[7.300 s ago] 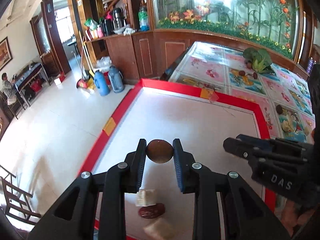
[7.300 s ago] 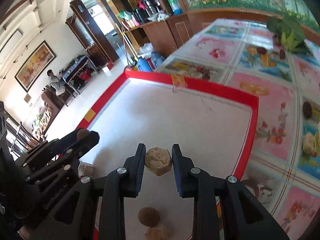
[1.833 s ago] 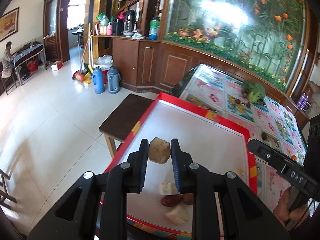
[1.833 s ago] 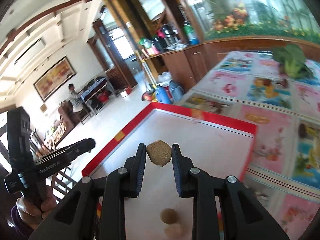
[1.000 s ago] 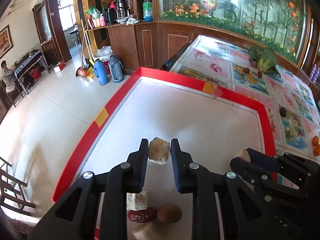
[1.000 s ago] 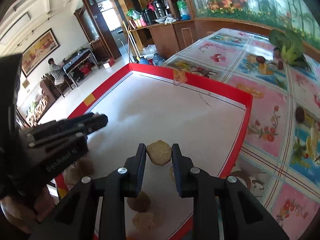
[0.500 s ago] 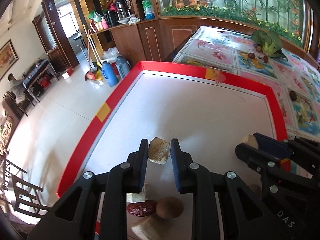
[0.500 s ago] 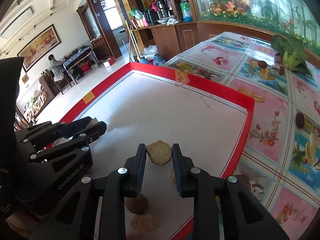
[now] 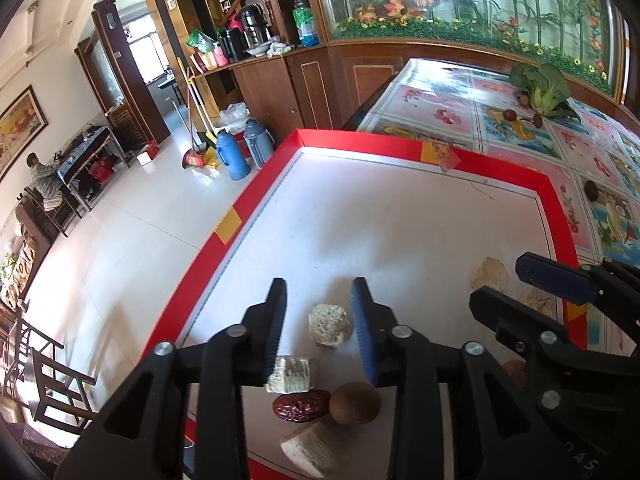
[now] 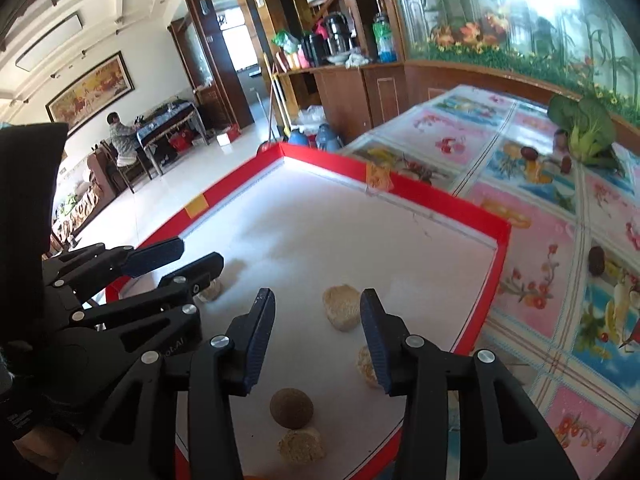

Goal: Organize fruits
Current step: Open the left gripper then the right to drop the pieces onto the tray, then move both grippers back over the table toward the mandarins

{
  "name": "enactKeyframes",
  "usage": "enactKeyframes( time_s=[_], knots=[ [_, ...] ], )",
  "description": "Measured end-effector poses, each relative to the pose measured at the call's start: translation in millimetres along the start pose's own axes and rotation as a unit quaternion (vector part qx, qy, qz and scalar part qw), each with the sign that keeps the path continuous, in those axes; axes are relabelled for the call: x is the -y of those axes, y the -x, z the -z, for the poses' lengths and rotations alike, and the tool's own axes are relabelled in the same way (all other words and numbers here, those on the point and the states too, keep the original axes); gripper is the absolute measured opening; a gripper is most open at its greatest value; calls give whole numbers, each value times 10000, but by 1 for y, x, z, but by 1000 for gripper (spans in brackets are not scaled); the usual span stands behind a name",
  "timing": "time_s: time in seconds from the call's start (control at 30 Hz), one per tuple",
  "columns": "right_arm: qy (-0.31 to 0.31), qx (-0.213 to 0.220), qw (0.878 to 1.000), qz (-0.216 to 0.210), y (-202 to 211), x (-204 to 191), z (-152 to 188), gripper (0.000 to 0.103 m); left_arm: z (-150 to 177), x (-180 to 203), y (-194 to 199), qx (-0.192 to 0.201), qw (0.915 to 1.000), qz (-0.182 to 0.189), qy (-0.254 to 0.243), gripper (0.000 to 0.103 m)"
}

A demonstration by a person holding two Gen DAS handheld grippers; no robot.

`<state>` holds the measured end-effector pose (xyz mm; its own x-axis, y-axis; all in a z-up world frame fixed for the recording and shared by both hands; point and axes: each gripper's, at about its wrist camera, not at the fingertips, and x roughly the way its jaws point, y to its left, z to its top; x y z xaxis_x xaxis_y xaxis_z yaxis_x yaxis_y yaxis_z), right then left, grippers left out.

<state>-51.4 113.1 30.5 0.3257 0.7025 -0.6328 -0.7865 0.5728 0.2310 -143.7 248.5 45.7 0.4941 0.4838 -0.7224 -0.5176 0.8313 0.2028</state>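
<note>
My left gripper (image 9: 319,300) hovers low over the white, red-rimmed mat (image 9: 400,220), jaws opening. A rough tan chunk (image 9: 330,324) lies on the mat between them, nearer the right finger, free of the left pad. Just before it lie a pale cube (image 9: 290,374), a red date (image 9: 300,406), a brown round fruit (image 9: 354,402) and a pale wedge (image 9: 316,448). My right gripper (image 10: 317,304) is opening too, with a tan chunk (image 10: 342,308) resting on the mat (image 10: 340,232) between its jaws, untouched. A brown ball (image 10: 291,408) and two more tan pieces (image 10: 302,446) lie nearer.
Right of the mat, the flowered tablecloth (image 10: 552,240) carries a leafy green vegetable (image 10: 584,128) and small dark fruits (image 10: 596,260). The mat's left rim runs along the table edge, with tiled floor (image 9: 120,248) below. Thermoses (image 9: 232,156) and a seated person (image 10: 120,140) are far off.
Both grippers have parted their jaws. The tan chunk each one held half a second ago now lies on the mat between its fingers.
</note>
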Motion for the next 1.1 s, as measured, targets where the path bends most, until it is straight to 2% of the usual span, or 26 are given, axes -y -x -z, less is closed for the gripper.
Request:
enactKeyframes(
  time_s=[0.2, 0.27, 0.5, 0.57, 0.87, 1.1],
  knots=[
    [-268, 223, 9993, 107, 8, 14, -5, 50, -4, 0, 10, 164, 9998, -95, 14, 60],
    [-353, 235, 9990, 138, 8, 17, -6, 50, -5, 1, 14, 211, 9997, -118, 9, 71],
    [-437, 379, 9979, 279, 16, 23, -8, 52, -5, 2, 25, 310, 9993, -198, 1, 85],
    [-450, 419, 9976, 312, 18, 26, -9, 55, -5, 2, 27, 300, 9993, -203, -7, 92],
    [-674, 801, 9912, 809, 40, 56, -1, 58, 11, 10, 55, 465, 9986, 11, -256, 98],
    [-1044, 1145, 9798, 1262, 76, 87, 16, 60, 34, 14, 66, 516, 9974, 64, -499, 101]
  ],
)
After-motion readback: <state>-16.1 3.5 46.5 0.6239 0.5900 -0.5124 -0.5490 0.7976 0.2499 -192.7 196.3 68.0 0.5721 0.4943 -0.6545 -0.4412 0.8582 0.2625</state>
